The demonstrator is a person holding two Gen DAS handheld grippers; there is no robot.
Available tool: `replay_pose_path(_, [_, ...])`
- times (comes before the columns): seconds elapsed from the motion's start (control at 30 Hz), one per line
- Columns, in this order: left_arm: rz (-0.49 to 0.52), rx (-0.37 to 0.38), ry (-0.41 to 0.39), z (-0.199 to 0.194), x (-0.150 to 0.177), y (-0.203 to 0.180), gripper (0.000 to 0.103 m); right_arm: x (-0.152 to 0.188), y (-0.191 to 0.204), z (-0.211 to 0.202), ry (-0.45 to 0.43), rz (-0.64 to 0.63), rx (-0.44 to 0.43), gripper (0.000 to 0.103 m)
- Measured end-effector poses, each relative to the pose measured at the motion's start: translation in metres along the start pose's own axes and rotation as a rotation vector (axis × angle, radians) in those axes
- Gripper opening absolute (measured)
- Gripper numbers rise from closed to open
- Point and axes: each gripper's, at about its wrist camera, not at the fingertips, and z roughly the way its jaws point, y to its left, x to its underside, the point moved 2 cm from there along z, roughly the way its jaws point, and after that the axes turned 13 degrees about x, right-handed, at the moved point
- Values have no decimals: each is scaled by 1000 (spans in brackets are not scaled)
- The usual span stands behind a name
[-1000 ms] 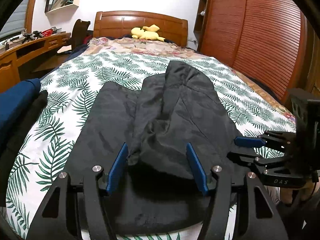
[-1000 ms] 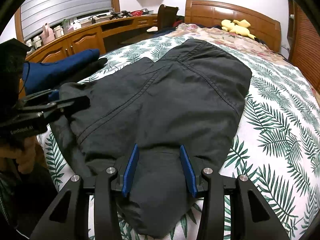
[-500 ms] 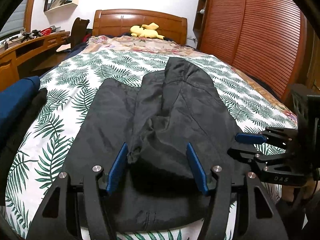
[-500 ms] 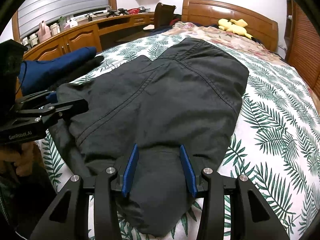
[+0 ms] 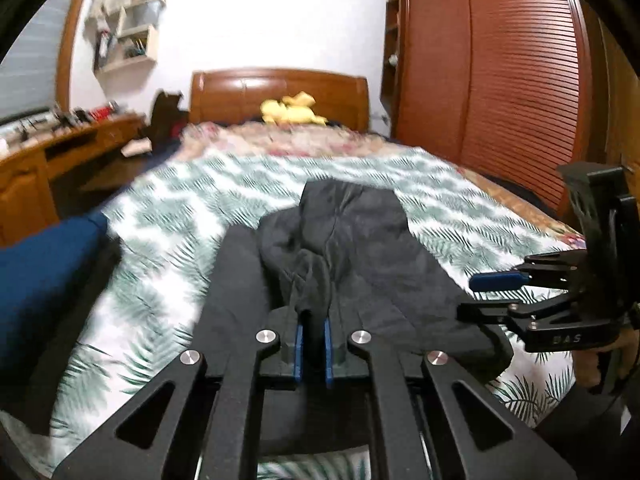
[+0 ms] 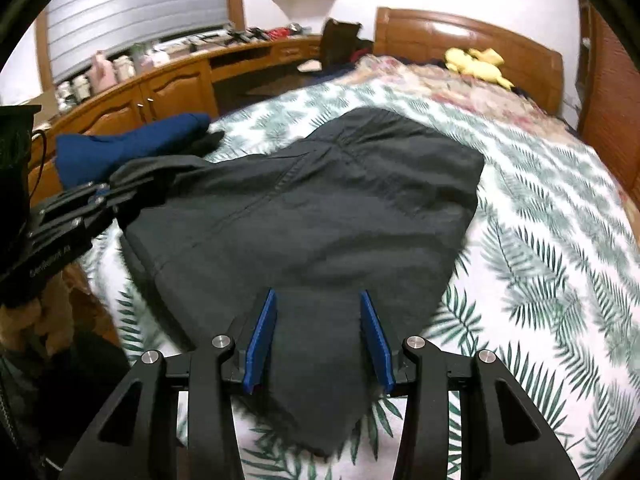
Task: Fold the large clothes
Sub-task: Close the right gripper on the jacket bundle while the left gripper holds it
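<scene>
A large black garment (image 5: 360,256) lies partly folded on the bed with the leaf-print cover (image 5: 168,216); it also shows in the right wrist view (image 6: 320,208). My left gripper (image 5: 312,332) is shut on a bunched fold of the black garment near its near edge. My right gripper (image 6: 318,328) is open, its blue pads on either side of a corner of the garment at the near edge. The right gripper also shows at the right of the left wrist view (image 5: 496,292), with its jaws apart.
A blue garment (image 6: 132,148) lies at the bed's left side. A yellow plush toy (image 5: 290,110) sits by the wooden headboard (image 5: 280,88). A wooden desk (image 6: 168,80) runs along the left; a slatted wooden wardrobe (image 5: 500,80) stands at the right.
My left gripper has closed on the bunched fold of the black garment and lifted slightly. My right gripper stays open around the garment's corner.
</scene>
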Motion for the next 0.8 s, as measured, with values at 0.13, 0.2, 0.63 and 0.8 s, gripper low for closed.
replay_pose_path(0.13, [-36, -81, -1, -27, 0, 30, 8, -9, 15, -10, -21, -24, -79, 45])
replay_pose_path(0.2, [-70, -114, 30, -32, 9, 49, 8, -8, 27, -6, -8, -45, -118, 45])
replay_pose_path(0.63, [-108, -153, 162, -9, 53, 68, 8, -4, 11, 22, 18, -69, -134, 45])
replay_pose_path(0.8, [-80, -170, 193, -4, 51, 65, 8, -27, -32, 73, 30, -16, -44, 45])
